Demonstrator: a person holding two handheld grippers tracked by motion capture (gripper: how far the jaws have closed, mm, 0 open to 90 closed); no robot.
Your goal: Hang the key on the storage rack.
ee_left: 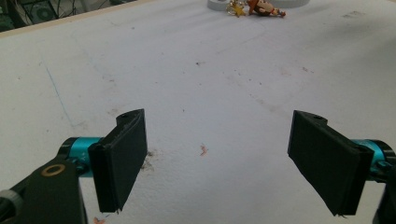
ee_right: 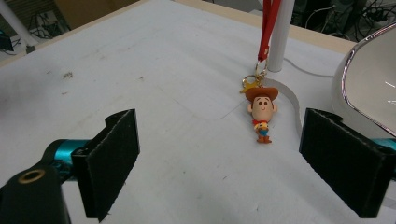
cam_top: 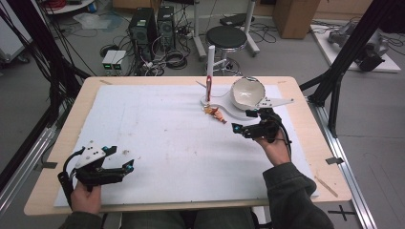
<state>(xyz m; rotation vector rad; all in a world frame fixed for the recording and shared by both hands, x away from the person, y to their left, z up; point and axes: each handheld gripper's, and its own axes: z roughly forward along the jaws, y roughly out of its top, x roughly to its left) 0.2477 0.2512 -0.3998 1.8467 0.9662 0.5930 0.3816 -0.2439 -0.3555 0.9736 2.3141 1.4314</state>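
Where it hangs, strap (ee_right: pixel 268 28) top cut off.

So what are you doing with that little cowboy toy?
A person holds a gripper in each hand. The right gripper is open and close to the cowboy keychain, which lies on the white board by a white post, its red strap running up the post. Nothing is grabbed yet. The left gripper waits open, far away near the table's front edge.
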